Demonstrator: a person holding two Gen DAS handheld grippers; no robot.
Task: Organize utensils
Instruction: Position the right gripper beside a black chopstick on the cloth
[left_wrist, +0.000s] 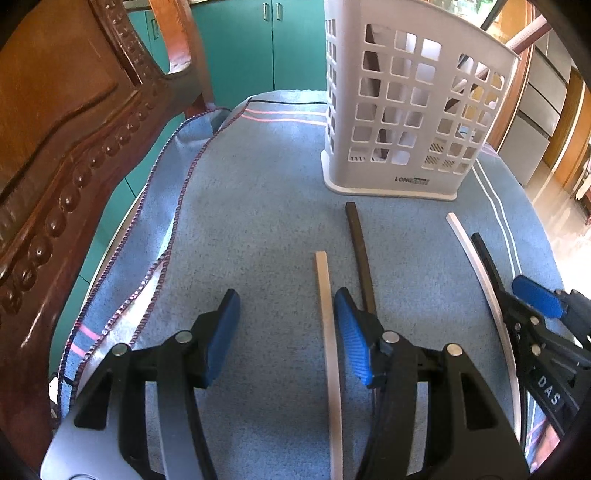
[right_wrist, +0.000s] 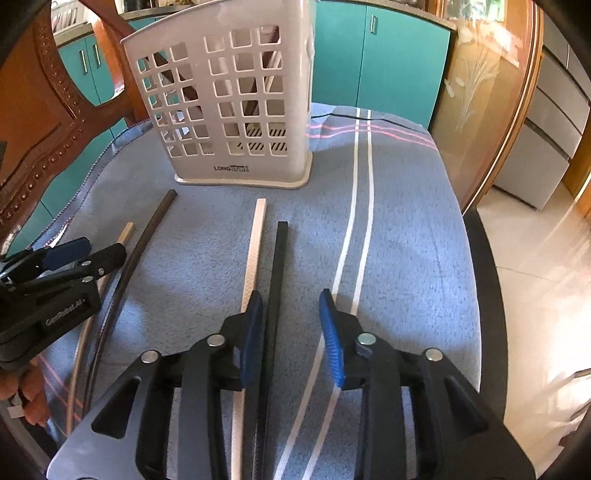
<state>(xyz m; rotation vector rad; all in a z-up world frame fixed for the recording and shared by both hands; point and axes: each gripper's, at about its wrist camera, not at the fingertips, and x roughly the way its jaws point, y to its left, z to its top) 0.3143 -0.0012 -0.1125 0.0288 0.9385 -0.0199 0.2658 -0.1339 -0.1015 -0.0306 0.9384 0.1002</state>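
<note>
Four long thin sticks lie flat on the blue fuzzy cloth (right_wrist: 207, 236) — none of them is put away yet, so most of the job looks left to do.

From left to right there is a pale wooden chopstick (left_wrist: 327, 314), a dark brown chopstick (left_wrist: 360, 254), a white chopstick (right_wrist: 255, 243) and a black chopstick (right_wrist: 277, 273). They all point toward the white plastic holder with square holes (right_wrist: 229, 110), which stands upright at the far side of the cloth, just past their tips.

Inside the holder, through the holes, a few dark and pale sticks seem to stand already. I cannot tell how many.

The left gripper (left_wrist: 288, 332) is wide open and holds nothing. The pale wooden chopstick lies between its blue pads (left_wrist: 221, 332), close to the right one.

The right gripper (right_wrist: 291, 328) is open too, with nothing in it. The black chopstick lies between its pads — right next to the left one — and the white chopstick sits just outside.

I think each gripper is lined up to pinch a stick next.
</note>
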